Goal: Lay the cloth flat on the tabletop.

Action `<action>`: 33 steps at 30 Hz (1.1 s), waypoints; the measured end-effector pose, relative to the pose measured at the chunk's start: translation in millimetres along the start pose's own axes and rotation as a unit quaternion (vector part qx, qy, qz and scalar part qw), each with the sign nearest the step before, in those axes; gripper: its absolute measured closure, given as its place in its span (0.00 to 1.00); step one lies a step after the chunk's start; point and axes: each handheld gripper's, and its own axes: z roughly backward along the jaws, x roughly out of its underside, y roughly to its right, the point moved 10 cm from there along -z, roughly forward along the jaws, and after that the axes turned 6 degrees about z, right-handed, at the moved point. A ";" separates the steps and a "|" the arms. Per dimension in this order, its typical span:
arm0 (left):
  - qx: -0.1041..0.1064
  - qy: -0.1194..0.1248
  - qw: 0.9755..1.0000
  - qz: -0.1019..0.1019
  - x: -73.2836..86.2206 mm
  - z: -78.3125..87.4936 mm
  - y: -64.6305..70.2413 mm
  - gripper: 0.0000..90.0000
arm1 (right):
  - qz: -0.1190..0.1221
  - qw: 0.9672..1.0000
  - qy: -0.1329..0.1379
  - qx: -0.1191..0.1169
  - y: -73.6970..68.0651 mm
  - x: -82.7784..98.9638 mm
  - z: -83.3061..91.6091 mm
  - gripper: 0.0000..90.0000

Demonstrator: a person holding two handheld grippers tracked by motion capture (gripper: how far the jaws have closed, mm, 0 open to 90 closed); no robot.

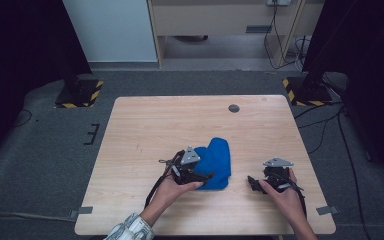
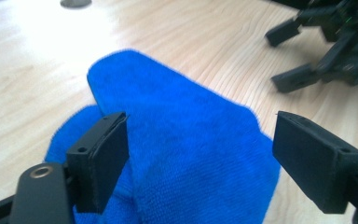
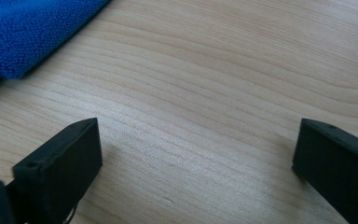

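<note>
Lying folded near the middle of the worktop point(image 1: 145, 125), the blue cloth point(image 1: 216, 162) looks soft, light and limp; a raised fold edge suits pinching. Left gripper point(image 2: 200, 154) fingers spread wide over it; right gripper point(image 3: 196, 158) fingers wide, over bare wood.

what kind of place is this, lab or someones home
Most likely a lab or recording setup, not a home: a bare wooden table on grey carpet, stand bases with hazard-striped tape at both far corners, and loose cables on the floor.
</note>
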 end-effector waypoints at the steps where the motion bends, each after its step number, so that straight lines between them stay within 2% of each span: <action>1: -0.004 0.005 1.000 0.000 -2.6 3.8 -2.2 0.20 | 0.002 1.000 0.002 -0.005 0.0 -1.3 1.1 0.09; 2: -0.009 0.009 1.000 0.001 -5.0 7.8 -6.1 0.20 | 0.000 1.000 0.008 -0.012 -0.8 -3.6 2.6 0.11; 3: -0.013 0.014 1.000 0.004 -6.8 10.6 -9.2 0.20 | -0.003 1.000 0.015 -0.013 -0.4 -5.9 3.7 0.09; 4: -0.018 0.020 1.000 0.007 -8.7 14.9 -15.5 0.21 | -0.002 1.000 0.018 -0.012 -0.2 -7.4 4.4 0.11; 9: -0.047 0.022 0.998 0.028 -5.5 27.6 -44.8 0.25 | 0.014 0.999 0.039 -0.024 -7.6 -19.9 12.7 0.28; 12: -0.061 0.019 0.998 0.030 -2.4 30.1 -55.0 0.27 | 0.027 0.998 0.046 -0.024 -10.9 -27.2 15.6 0.38; 13: -0.061 0.019 0.998 0.030 -2.4 30.1 -55.0 0.28 | 0.027 0.998 0.046 -0.024 -10.9 -27.2 15.6 0.38; 14: -0.065 0.016 0.997 0.034 -0.4 30.1 -60.0 0.29 | 0.038 0.998 0.045 -0.029 -13.8 -30.5 16.4 0.44; 18: -0.072 0.013 0.997 0.037 1.9 27.9 -66.9 0.35 | 0.043 0.997 0.043 -0.044 -20.5 -37.5 13.6 0.55; 19: -0.073 0.012 0.997 0.037 2.4 26.8 -69.1 0.35 | 0.043 0.997 0.043 -0.044 -20.5 -37.5 13.6 0.55; 20: -0.081 0.010 0.996 0.040 2.3 24.1 -74.9 0.38 | 0.046 0.997 0.044 -0.048 -24.1 -43.2 9.3 0.62; 25: -0.089 0.009 0.994 0.056 1.4 13.7 -88.2 0.45 | 0.051 0.995 0.055 -0.058 -29.6 -64.9 -1.7 0.77; 28: -0.087 0.002 0.995 0.059 2.4 8.5 -90.0 0.48 | 0.049 0.995 0.057 -0.062 -33.0 -78.4 -8.1 0.81; 29: -0.088 -0.005 0.995 0.056 3.8 4.3 -90.6 0.48 | 0.049 0.995 0.057 -0.062 -33.0 -78.4 -8.1 0.81; 30: -0.088 -0.013 0.995 0.052 5.7 -1.6 -90.0 0.48 | 0.048 0.995 0.061 -0.065 -35.8 -88.9 -13.6 0.84; 33: -0.090 -0.025 0.995 0.043 8.5 -7.7 -89.5 0.48 | 0.049 0.994 0.062 -0.071 -38.4 -98.4 -20.9 0.85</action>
